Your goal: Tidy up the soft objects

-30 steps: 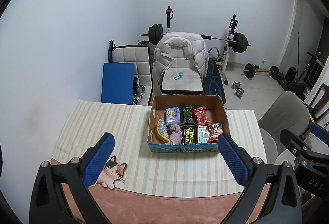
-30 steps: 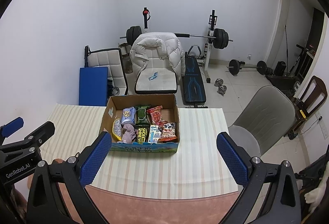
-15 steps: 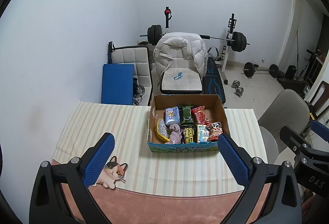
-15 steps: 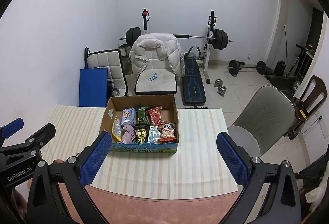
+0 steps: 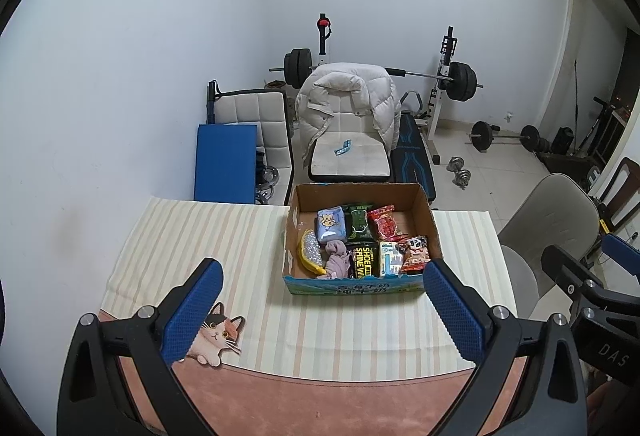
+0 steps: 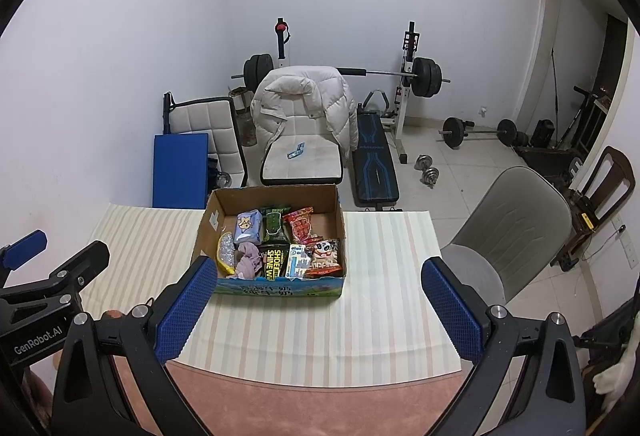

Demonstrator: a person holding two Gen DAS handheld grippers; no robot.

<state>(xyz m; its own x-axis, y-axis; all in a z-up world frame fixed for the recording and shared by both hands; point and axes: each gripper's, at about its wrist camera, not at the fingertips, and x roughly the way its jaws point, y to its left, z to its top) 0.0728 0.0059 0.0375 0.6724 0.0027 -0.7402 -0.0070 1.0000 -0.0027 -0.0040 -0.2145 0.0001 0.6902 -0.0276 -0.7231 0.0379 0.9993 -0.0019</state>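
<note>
A cardboard box (image 5: pixel 430 220) (image 6: pixel 338 202) stands on the striped tablecloth (image 5: pixel 192 236) (image 6: pixel 384 300). It holds several soft items: a crumpled mauve cloth (image 5: pixel 336 263) (image 6: pixel 248 260), a yellow glittery pouch (image 5: pixel 310 256) (image 6: pixel 225 253), a blue tissue pack (image 5: pixel 330 224) (image 6: pixel 248 227) and snack packets (image 5: pixel 385 223) (image 6: pixel 300 228). My left gripper (image 5: pixel 324 310) is open and empty, above the table's near side, short of the box. My right gripper (image 6: pixel 316 308) is open and empty, also short of the box.
A cat picture (image 5: pixel 216 334) lies on the cloth at the near left. A grey chair (image 5: pixel 548 232) (image 6: pixel 512 236) stands right of the table. Behind the table are a white chair with a jacket (image 5: pixel 348 116), a blue mat (image 5: pixel 226 162) and weight equipment (image 5: pixel 460 80).
Both grippers have barely shifted; the view has drifted slightly. Nothing was taken hold of or moved.
</note>
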